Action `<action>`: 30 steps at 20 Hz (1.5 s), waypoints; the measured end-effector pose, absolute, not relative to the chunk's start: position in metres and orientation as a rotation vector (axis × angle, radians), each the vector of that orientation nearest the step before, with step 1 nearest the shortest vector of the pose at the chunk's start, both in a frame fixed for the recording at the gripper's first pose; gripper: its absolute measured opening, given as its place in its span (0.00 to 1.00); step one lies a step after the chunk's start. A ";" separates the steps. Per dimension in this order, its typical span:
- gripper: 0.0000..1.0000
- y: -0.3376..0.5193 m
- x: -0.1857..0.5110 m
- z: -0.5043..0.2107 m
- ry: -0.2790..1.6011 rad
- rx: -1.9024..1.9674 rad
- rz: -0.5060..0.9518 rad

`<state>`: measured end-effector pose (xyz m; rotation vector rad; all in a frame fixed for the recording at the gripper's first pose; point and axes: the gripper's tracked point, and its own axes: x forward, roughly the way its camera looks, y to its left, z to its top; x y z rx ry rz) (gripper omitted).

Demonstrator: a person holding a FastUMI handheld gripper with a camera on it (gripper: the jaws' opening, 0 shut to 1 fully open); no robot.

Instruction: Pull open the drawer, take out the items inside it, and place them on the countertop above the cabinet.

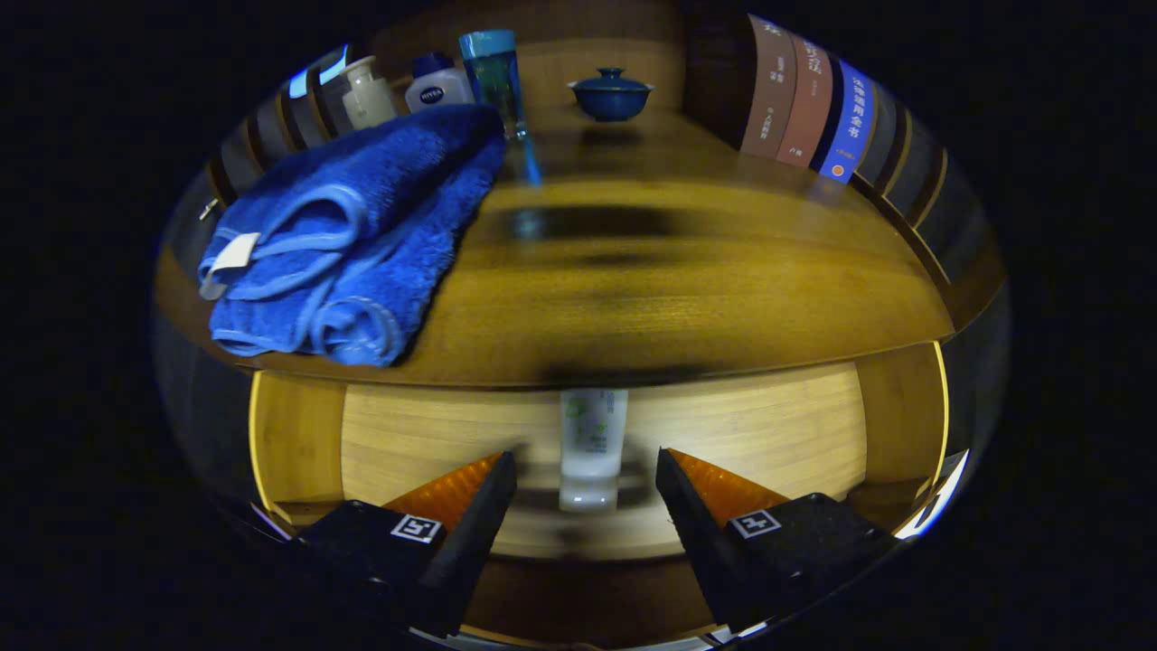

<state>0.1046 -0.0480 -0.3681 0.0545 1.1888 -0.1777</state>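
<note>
Wooden countertop holds folded blue towel. Drawer open below; white tube inside, between spread, empty fingers of gripper. Tube likely light, squashy, slick: pinch mid-body.

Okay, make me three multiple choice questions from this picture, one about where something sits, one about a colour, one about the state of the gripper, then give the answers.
1. Where does the white tube lie?
A. In the open drawer, between and just ahead of the gripper's fingers
B. On the countertop beside the books
C. On top of the towel

2. What colour is the folded towel on the countertop?
A. Red
B. Blue
C. White

3. How is the gripper?
A. Shut on the tube
B. Shut on the towel
C. Open, touching nothing

Answers:
1. A, the tube rests on the drawer floor below the countertop edge.
2. B, its pile is blue all over.
3. C, both fingers stand apart from the tube.
</note>
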 end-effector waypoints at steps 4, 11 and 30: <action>0.96 -0.054 0.104 -0.388 1.262 0.035 -0.202; 0.75 -0.051 0.106 -0.406 1.325 -0.011 -0.172; 0.37 -0.033 0.070 -0.348 1.370 0.026 -0.014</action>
